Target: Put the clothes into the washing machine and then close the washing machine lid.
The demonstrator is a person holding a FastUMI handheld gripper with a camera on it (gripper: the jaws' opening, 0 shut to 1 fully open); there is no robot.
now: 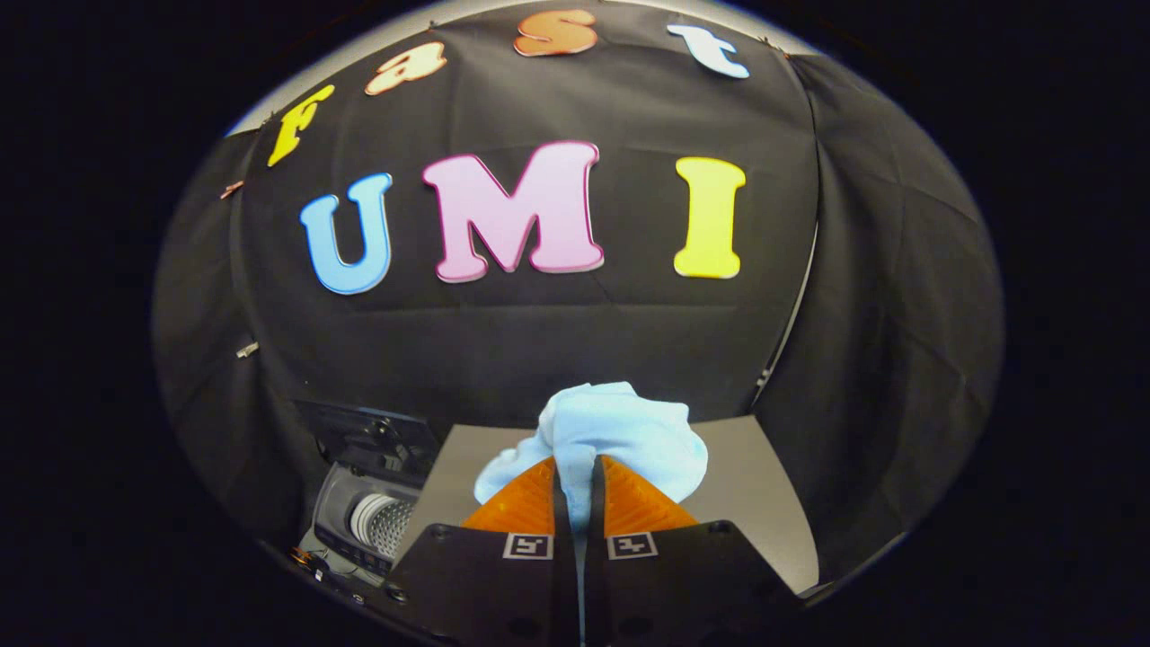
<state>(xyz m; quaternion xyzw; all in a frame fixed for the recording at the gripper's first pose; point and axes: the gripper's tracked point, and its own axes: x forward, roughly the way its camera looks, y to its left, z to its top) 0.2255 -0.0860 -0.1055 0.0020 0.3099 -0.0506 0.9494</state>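
A light blue cloth (620, 431) is pinched between the two fingers of my gripper (575, 481), which is shut on it; the cloth bunches up above and ahead of the fingertips, lifted off the grey table (764, 485). Down to the left of the fingers stands a small toy washing machine (368, 512) with its lid (373, 436) raised and its perforated metal drum (382, 523) showing.
The grey table top stretches beyond and to the right of the fingers, up to the black cloth wall (539, 332) close behind. The washing machine stands at the table's left side.
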